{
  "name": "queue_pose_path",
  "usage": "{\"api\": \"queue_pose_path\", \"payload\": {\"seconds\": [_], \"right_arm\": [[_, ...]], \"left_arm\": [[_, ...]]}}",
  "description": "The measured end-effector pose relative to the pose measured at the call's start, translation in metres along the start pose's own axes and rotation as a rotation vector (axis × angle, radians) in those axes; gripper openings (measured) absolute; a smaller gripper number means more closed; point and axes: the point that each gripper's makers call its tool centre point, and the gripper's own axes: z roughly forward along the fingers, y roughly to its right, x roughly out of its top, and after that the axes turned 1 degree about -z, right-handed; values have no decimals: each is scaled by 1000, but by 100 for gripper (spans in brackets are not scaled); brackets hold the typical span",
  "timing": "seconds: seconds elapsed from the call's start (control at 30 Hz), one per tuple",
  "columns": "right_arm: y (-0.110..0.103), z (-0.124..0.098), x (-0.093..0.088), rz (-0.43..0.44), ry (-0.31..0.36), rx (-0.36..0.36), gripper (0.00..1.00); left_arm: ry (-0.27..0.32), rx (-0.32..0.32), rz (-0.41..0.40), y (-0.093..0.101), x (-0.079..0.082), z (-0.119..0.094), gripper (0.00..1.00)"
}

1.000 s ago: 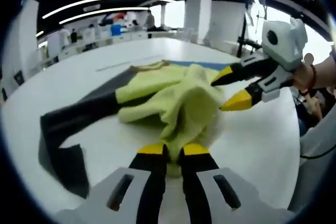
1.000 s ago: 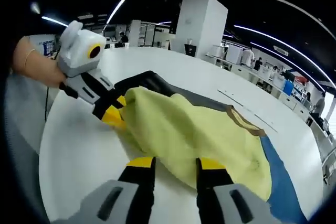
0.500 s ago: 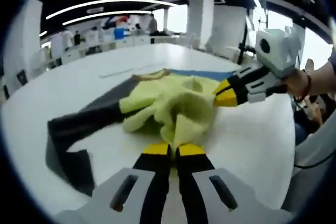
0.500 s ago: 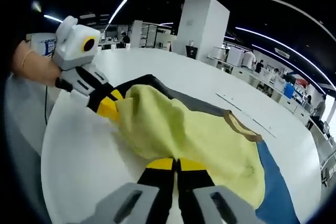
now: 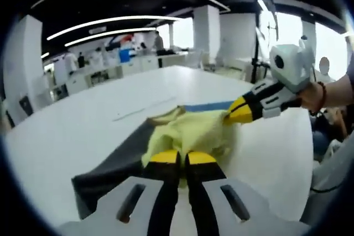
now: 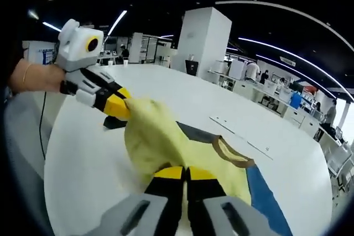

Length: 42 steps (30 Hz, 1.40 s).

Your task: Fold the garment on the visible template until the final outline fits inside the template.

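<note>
While both tools grip the cloth, the yellow garment [image 5: 191, 134] hangs bunched between them above the white table [image 5: 72, 136]. At the left of the left gripper view, a dark grey template sheet [image 5: 110, 172] lies flat on the table beneath the garment. At the centre bottom, the left gripper [image 5: 183, 157] has its yellow-tipped jaws pressed together with no gap, and the garment's near edge is pinched between them. To the right, a blue strip [image 5: 207, 105] shows just behind the garment, and the right gripper [image 5: 239, 112] comes in from the right, held by a hand [image 5: 318, 95], its tips closed on the garment's far edge.

At the left of the right gripper view, the left gripper [image 6: 117, 105] is clamped on an upper corner of the garment [image 6: 152, 139], which is lifted off the table [image 6: 83, 164]. At the centre bottom, the right gripper [image 6: 185, 173] has its jaws shut tight on the garment's fold. Right of that, the garment's tan collar [image 6: 232, 156] loops outward, with the blue strip [image 6: 265, 197] beside it.
</note>
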Motion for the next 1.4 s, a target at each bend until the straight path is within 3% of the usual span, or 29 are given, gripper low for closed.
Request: {"api": "queue_pose_path", "payload": {"seconds": [0.27,0.57,0.93,1.13,1.4], "right_arm": [[35,18,3,38,-11,-47,0],[66,39,-15,112,-54,-86,0],[84,65,-56,183,-149,-109,0],[83,73,-71,200,-184,-112,0],[84,78,-79,239,-200,-123,0]], "left_arm": [[-9,3,79,-9,23,33,1],[-39,-37,39,-18,21,73,1],[-103,-55,-33,-30,-1,116,2],[-137,-57,-24,-31,-13,131,2],[-195,-45,-14,-35,-33,142,2]]}}
